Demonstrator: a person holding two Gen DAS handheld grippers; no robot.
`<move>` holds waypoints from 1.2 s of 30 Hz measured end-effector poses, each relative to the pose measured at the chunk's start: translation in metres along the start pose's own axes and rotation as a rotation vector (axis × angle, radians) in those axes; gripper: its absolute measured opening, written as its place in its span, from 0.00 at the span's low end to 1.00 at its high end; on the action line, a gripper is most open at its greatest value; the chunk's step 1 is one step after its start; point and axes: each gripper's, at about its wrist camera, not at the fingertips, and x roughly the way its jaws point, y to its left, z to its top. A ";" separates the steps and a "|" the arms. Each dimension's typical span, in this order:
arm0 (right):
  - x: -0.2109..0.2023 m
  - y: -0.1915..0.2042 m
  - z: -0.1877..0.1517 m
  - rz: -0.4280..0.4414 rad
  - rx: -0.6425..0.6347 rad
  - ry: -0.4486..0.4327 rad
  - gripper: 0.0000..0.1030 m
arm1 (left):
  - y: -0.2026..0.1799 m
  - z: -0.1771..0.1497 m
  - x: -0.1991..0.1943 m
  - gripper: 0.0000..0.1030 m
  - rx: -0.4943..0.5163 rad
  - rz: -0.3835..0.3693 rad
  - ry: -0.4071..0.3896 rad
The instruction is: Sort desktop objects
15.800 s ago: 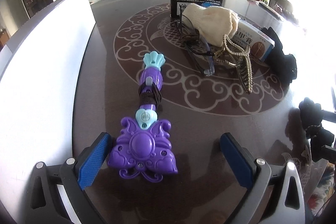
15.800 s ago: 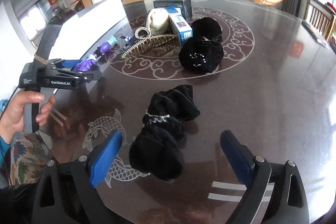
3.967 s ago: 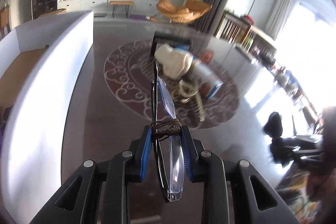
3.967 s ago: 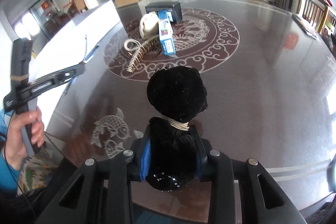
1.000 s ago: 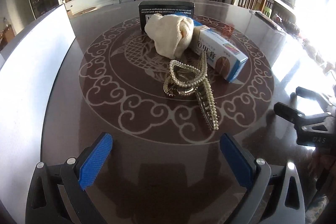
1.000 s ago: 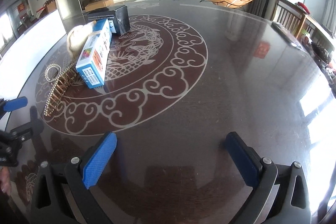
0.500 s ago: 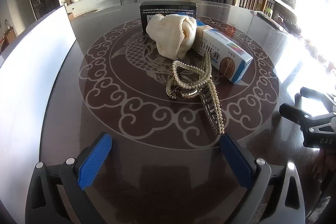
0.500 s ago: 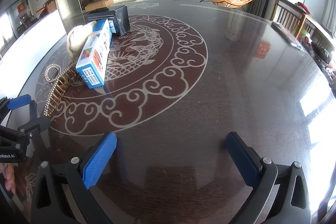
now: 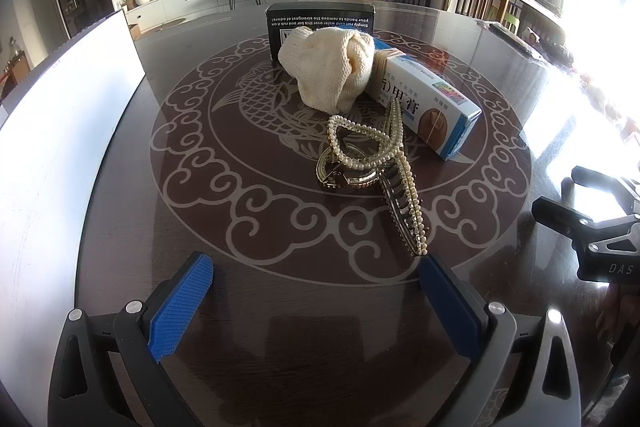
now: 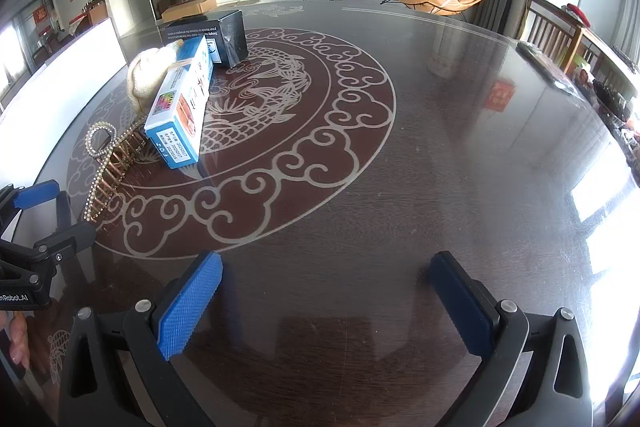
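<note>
A gold hair claw trimmed with pearls (image 9: pixel 376 171) lies on the dark round table (image 9: pixel 248 307), its long end reaching close to my left gripper's right fingertip. Behind it sit a cream knitted pouch (image 9: pixel 332 67), a blue and white carton (image 9: pixel 428 107) and a black box (image 9: pixel 320 19). My left gripper (image 9: pixel 316 279) is open and holds nothing, low over the table. My right gripper (image 10: pixel 326 279) is open and holds nothing too, over bare tabletop; the hair claw (image 10: pixel 112 163), carton (image 10: pixel 180 107), pouch (image 10: pixel 146 79) and black box (image 10: pixel 212 35) lie to its far left.
A white box wall (image 9: pixel 60 155) runs along the table's left side. The right gripper's body shows at the right edge of the left wrist view (image 9: pixel 600 231); the left gripper shows at the left edge of the right wrist view (image 10: pixel 36 223). Chairs stand beyond the table.
My left gripper has moved forward toward the hair claw, which now looks larger and nearer. The right gripper has hardly moved. Earlier still, both held objects that are now out of view.
</note>
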 end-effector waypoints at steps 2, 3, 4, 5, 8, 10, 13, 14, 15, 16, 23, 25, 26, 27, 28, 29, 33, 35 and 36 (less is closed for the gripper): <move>0.000 0.000 0.000 0.000 0.000 0.000 1.00 | 0.000 0.000 0.000 1.00 0.000 0.000 0.000; 0.000 0.000 0.000 0.000 0.000 0.000 1.00 | 0.000 0.000 0.000 1.00 0.000 0.000 0.000; 0.000 0.000 0.000 0.000 0.000 0.000 1.00 | 0.000 0.000 0.000 1.00 0.000 0.000 0.000; 0.000 0.000 0.000 0.000 0.000 0.000 1.00 | 0.001 -0.001 -0.001 1.00 -0.001 0.001 0.000; 0.000 0.000 0.000 0.000 0.000 0.000 1.00 | 0.000 0.000 -0.001 1.00 -0.001 0.001 0.000; 0.000 0.000 0.000 0.000 0.001 0.000 1.00 | 0.000 0.000 -0.001 1.00 -0.002 0.001 0.000; 0.000 0.000 0.000 0.000 0.001 0.000 1.00 | 0.001 0.001 -0.001 1.00 -0.002 0.000 0.001; 0.001 0.000 0.000 0.000 0.001 0.000 1.00 | 0.000 0.001 -0.001 1.00 -0.002 0.002 0.003; 0.000 0.000 0.000 0.000 0.001 0.000 1.00 | 0.000 0.001 -0.001 1.00 -0.004 0.004 0.007; 0.001 0.000 0.000 0.000 0.001 0.000 1.00 | 0.000 0.002 0.000 1.00 -0.006 0.006 0.013; 0.001 0.000 0.000 0.000 0.001 0.000 1.00 | -0.008 0.018 0.001 1.00 -0.002 -0.125 0.078; 0.000 0.000 0.000 0.000 0.001 0.000 1.00 | -0.007 0.020 -0.004 1.00 -0.019 -0.179 0.083; 0.000 0.000 0.000 0.000 0.001 0.000 1.00 | -0.005 0.020 -0.008 1.00 -0.025 -0.194 0.076; 0.000 0.000 0.000 0.000 0.001 0.000 1.00 | -0.004 0.020 -0.012 1.00 -0.029 -0.201 0.065; 0.000 0.000 0.000 0.000 0.001 0.000 1.00 | -0.002 0.021 -0.014 1.00 -0.030 -0.202 0.058; 0.000 0.000 0.000 0.000 0.001 0.000 1.00 | 0.000 0.022 -0.015 1.00 -0.035 -0.203 0.055; -0.001 0.000 0.000 0.000 0.001 0.000 1.00 | 0.006 0.039 -0.012 1.00 -0.049 -0.208 0.051; 0.000 0.000 0.000 0.000 0.001 0.000 1.00 | 0.002 0.050 -0.006 1.00 -0.030 -0.221 0.049; 0.000 0.000 0.000 0.000 0.001 0.000 1.00 | -0.002 0.055 -0.001 1.00 -0.015 -0.213 0.059</move>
